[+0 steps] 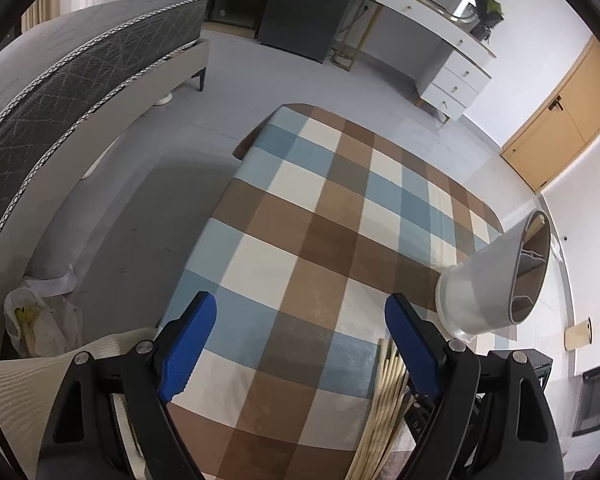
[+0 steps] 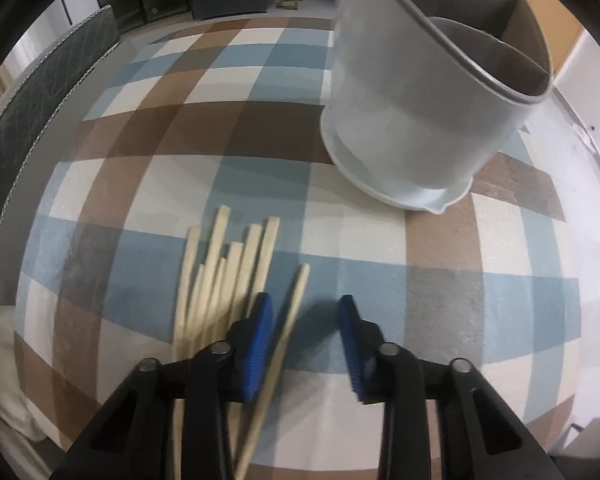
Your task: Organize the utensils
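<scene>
We look down over a table covered by a checked cloth of brown, blue and cream squares (image 2: 260, 128). Our right gripper (image 2: 306, 344) hangs low above the cloth with its 2 blue ribbed fingers (image 2: 258, 344) set fairly narrow, and 1 pale wooden chopstick (image 2: 288, 320) lies slantwise in the gap between them; it sits just beside the left-hand pad, but the blur keeps us from telling whether that pad touches it, and the other pad stands clear of it, so nothing is pinched. Just to the left of that gripper, a loose bundle of pale wooden chopsticks (image 2: 220, 272) lies fanned on the cloth, their ends pointing away from us toward the far side of the table. Farther back and to the right stands a pale grey round utensil holder with inner dividers (image 2: 420, 92), upright on its white saucer-like base (image 2: 400, 192), well apart from the chopsticks. Our left gripper (image 1: 300, 344) is held above the near part of the cloth with its blue fingers (image 1: 188, 344) spread wide and nothing between them. In the left wrist view the same bundle of chopsticks (image 1: 384, 400) shows beside and partly behind the right-hand finger, and the utensil holder (image 1: 488, 280) stands at the right edge of the table. Beyond the table we see a grey quilted mattress (image 1: 60, 80) and a white dresser (image 1: 440, 52).
</scene>
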Action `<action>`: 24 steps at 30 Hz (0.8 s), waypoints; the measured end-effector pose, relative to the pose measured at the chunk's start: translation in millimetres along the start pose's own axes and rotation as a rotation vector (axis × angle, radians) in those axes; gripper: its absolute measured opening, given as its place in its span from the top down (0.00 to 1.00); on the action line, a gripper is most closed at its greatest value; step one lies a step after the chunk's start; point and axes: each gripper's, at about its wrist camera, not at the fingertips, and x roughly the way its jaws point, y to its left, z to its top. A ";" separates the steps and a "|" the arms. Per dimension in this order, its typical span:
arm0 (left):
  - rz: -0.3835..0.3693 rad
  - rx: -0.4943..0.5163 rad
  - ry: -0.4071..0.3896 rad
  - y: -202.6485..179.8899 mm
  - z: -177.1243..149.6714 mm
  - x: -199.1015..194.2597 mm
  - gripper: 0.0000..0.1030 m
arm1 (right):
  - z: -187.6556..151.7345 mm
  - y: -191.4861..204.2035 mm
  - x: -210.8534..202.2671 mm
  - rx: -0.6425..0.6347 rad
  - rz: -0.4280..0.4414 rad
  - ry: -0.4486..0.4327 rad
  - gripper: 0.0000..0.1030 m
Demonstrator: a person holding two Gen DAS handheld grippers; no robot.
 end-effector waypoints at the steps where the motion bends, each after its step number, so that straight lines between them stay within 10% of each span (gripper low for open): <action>1: 0.005 -0.002 0.000 1.7 0.5 0.6 0.20 | 2.0 3.0 -0.1 -0.006 0.007 -0.002 0.83; 3: 0.014 -0.007 0.000 4.9 0.8 2.4 0.19 | 6.6 9.5 -0.4 -0.024 0.021 -0.007 0.95; 24: -0.040 0.191 0.203 -26.9 -45.1 51.6 0.20 | -39.5 -98.3 -91.3 0.362 0.425 -0.345 0.97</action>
